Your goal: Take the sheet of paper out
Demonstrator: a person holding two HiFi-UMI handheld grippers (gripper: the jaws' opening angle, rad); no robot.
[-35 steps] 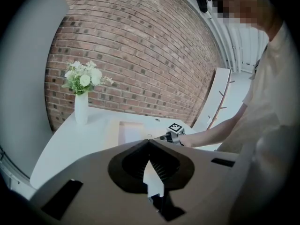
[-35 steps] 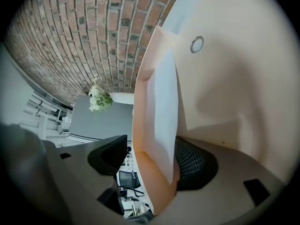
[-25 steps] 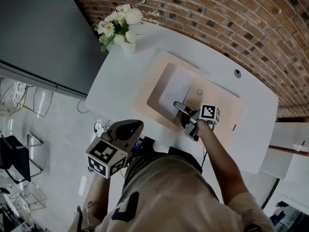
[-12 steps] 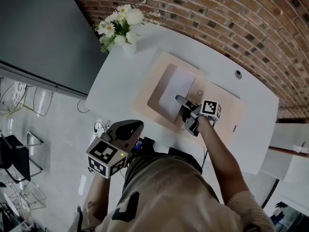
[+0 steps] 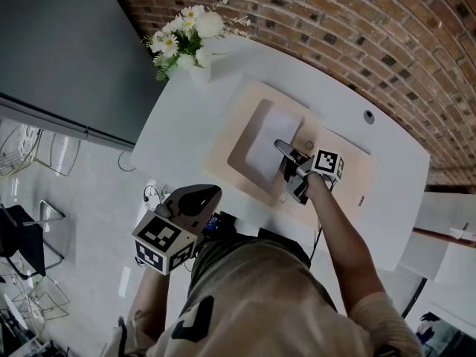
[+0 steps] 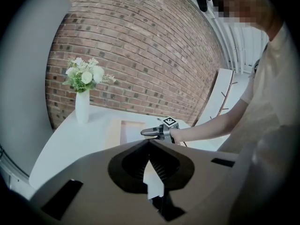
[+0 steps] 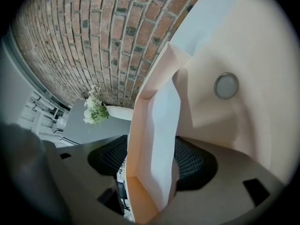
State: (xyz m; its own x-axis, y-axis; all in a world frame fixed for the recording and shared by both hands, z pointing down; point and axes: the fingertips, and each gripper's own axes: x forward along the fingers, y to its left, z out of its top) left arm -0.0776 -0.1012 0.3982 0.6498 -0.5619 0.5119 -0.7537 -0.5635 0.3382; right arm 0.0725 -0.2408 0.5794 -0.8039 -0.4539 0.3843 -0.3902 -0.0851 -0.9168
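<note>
A beige folder point(image 5: 349, 175) lies open on the white table point(image 5: 186, 132), with the white sheet of paper point(image 5: 266, 143) in its darker pocket. My right gripper point(image 5: 282, 149) is at the sheet's right edge. In the right gripper view the sheet point(image 7: 161, 125) runs between the pads, edged by a strip of beige folder point(image 7: 234, 46), and my right gripper point(image 7: 153, 150) is shut on it. My left gripper point(image 5: 201, 195) hangs close to my body, off the table's near edge. Its jaws point(image 6: 149, 144) meet at the tips and hold nothing. It looks toward the right gripper point(image 6: 149, 132).
A white vase of flowers point(image 5: 190, 47) stands at the table's far left corner, also seen as the vase point(image 6: 82, 104). A round snap point(image 7: 226, 86) sits on the folder. A cable hole point(image 5: 367, 114) is near the brick wall point(image 5: 357, 28). A dark panel point(image 5: 59, 50) stands left.
My right gripper has shifted a little farther away and to the right over the folder, keeping hold of the sheet's edge. The left gripper has stayed still.
</note>
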